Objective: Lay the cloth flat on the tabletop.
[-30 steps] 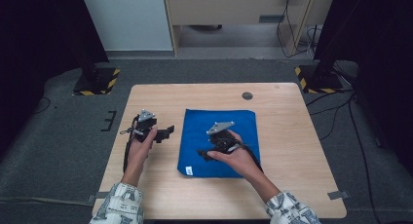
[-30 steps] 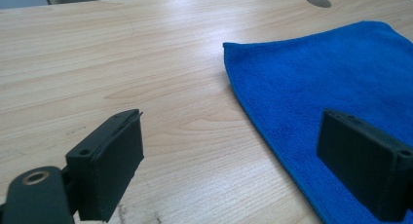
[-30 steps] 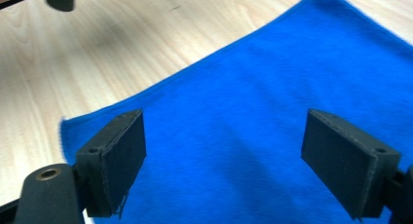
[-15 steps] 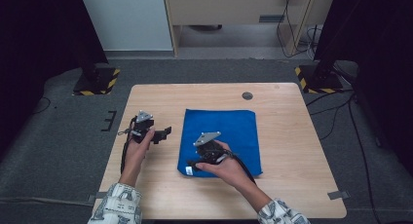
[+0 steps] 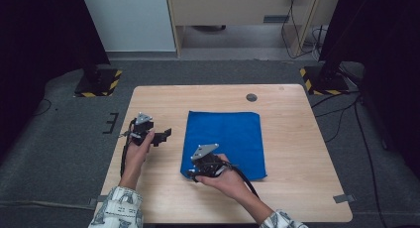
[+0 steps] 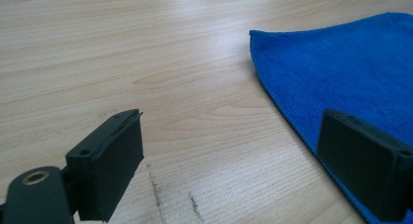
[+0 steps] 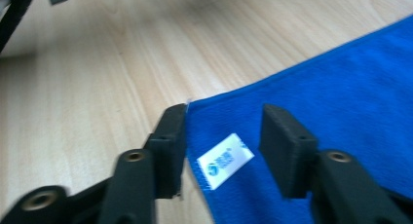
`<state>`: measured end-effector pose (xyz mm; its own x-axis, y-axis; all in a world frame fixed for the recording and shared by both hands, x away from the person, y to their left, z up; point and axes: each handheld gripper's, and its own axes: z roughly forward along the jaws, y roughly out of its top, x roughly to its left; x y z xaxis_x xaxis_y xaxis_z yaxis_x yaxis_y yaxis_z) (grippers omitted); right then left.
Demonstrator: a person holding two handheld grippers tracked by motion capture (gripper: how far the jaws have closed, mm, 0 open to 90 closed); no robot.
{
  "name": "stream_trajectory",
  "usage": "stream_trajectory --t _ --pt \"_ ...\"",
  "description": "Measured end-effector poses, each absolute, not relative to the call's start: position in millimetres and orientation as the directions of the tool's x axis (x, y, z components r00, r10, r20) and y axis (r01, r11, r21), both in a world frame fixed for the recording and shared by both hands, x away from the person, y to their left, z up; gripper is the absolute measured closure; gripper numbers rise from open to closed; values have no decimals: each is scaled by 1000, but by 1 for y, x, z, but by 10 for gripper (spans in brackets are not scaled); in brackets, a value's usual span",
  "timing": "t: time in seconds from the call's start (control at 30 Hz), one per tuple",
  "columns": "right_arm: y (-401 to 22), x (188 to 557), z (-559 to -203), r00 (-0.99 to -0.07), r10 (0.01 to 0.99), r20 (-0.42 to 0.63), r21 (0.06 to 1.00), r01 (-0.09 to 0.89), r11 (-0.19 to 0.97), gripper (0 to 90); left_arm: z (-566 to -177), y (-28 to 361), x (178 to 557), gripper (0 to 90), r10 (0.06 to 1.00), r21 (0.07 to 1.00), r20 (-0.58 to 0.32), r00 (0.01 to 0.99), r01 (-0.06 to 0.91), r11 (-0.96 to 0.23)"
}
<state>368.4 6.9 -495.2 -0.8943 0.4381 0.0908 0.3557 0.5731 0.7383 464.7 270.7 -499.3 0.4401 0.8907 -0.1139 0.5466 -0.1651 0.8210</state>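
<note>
Your right gripper (image 7: 221, 153) is at the near left corner of the flat blue cloth (image 5: 228, 139) on the wooden table (image 5: 297, 188). Its jaws have been closing around that corner but do not pinch yet. Squeeze next. Your left gripper (image 6: 234, 165) waits wide open, just beside the cloth.

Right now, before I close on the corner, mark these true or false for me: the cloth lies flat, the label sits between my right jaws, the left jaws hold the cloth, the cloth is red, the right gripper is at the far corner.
1. The blue cloth lies spread flat on the wooden table. True.
2. Its white label sits between the right gripper's jaws. True; they have just been closing, not yet pressing.
3. The left gripper holds the cloth. False; open over bare table beside its edge.
4. The cloth is red. False; blue.
5. The right gripper is at the far corner. False; near left corner.
</note>
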Motion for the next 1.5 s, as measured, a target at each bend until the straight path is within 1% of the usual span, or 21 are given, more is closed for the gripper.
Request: stream_trajectory --t 0.07,0.17,0.2,0.23,0.27,0.3,0.43,0.5,0.53,0.57,0.6,0.63,0.67,0.73,0.77,0.87,0.93,1.1,1.27,1.4,1.5 --pt "9 365 -496 -900 428 89 743 346 573 555 -499 270 465 94 890 820 -113 441 547 -167" --pt "14 362 -497 -901 424 93 746 344 569 528 -499 269 465 94 890 820 -112 442 547 -169" --pt "21 358 -501 -904 418 88 744 339 576 469 -499 269 464 94 888 819 -109 446 547 -174" --pt "21 358 -501 -904 418 88 744 339 576 469 -499 269 464 94 888 819 -108 447 546 -175" --pt "28 355 -503 -903 422 79 739 337 584 421 -498 268 464 94 888 823 -111 447 542 -170" --pt "31 354 -504 -904 422 67 739 329 588 410 -498 268 464 94 887 823 -111 447 541 -170" --pt "39 351 -508 -901 432 43 731 323 601 414 -497 267 464 94 887 825 -112 447 540 -168" --pt "44 353 -511 -894 448 8 722 315 616 453 -496 266 464 94 885 825 -110 452 538 -172" --pt "44 353 -511 -894 448 8 722 315 616 453 -496 266 463 94 885 826 -112 452 538 -170" --pt "44 353 -512 -891 453 -4 723 310 617 479 -496 266 463 94 885 826 -114 451 537 -168" --pt "44 355 -513 -885 466 -8 719 319 618 528 -495 265 463 94 884 826 -115 453 537 -168" --pt "44 355 -513 -885 466 -8 719 319 618 528 -495 265 463 94 884 826 -115 453 537 -168" --pt "44 357 -515 -885 465 -11 714 319 623 598 -494 264 463 94 883 827 -115 455 537 -169" --pt "44 357 -516 -885 466 -19 710 316 629 685 -493 261 464 94 880 828 -115 461 534 -172" --pt "44 357 -516 -885 466 -19 710 316 629 685 -493 261 464 95 880 828 -115 461 534 -172" --pt "43 358 -516 -889 457 1 716 320 620 847 -488 254 465 96 871 832 -108 479 523 -184" --pt "41 357 -516 -889 458 18 724 328 607 869 -485 249 467 96 864 833 -98 494 515 -201" --pt "38 358 -513 -885 464 45 745 339 574 874 -480 234 473 96 847 816 -67 528 517 -258" --pt "36 358 -509 -885 463 48 751 338 568 875 -467 228 476 96 851 834 -61 521 495 -244" --pt "34 358 -507 -886 462 48 757 334 561 877 -462 225 480 96 851 821 -46 524 505 -267" --pt "34 357 -508 -886 460 56 759 337 557 886 -458 223 481 98 855 828 -46 517 499 -258"
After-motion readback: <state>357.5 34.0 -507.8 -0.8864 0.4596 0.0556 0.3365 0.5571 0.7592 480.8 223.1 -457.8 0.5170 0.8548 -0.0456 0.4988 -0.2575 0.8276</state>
